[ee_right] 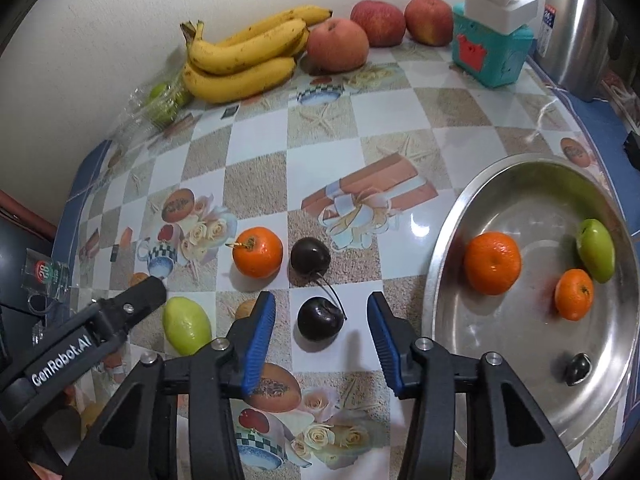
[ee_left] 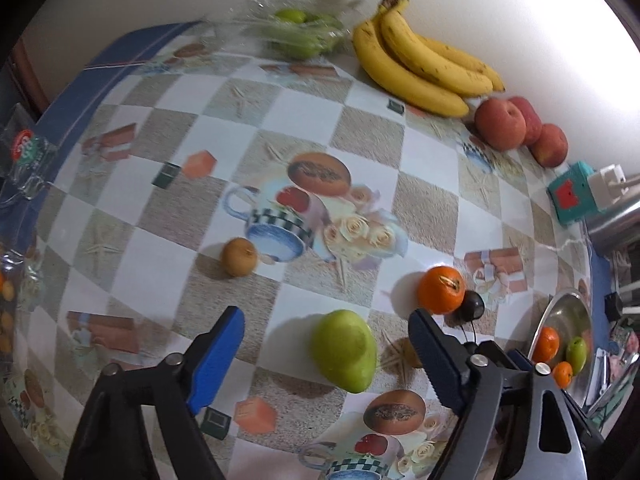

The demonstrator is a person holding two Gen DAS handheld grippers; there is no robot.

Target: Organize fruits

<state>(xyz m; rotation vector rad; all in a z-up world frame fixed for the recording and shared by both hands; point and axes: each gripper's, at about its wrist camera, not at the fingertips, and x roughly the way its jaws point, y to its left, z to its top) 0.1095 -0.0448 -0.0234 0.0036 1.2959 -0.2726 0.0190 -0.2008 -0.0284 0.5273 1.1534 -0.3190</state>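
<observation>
My left gripper [ee_left: 326, 342] is open, its jaws on either side of a green fruit [ee_left: 345, 350] on the table. An orange [ee_left: 441, 290] and a small brown fruit [ee_left: 239, 257] lie beyond it. My right gripper [ee_right: 321, 330] is open around a dark cherry [ee_right: 320, 318]; a second cherry [ee_right: 310, 257] and the orange [ee_right: 257, 252] lie just past it. The steel bowl [ee_right: 448, 248] at the right holds two oranges [ee_right: 493, 263], a green fruit [ee_right: 595, 255] and a dark fruit [ee_right: 579, 368]. The left gripper's fingers [ee_right: 146, 293] show beside the green fruit [ee_right: 187, 324].
Bananas [ee_right: 244, 56], three apples [ee_right: 338, 44] and a clear bag of green fruit [ee_right: 162, 98] lie along the back wall. A teal and white box [ee_right: 492, 40] and a steel kettle [ee_right: 576, 32] stand at the back right. The table edge runs along the left.
</observation>
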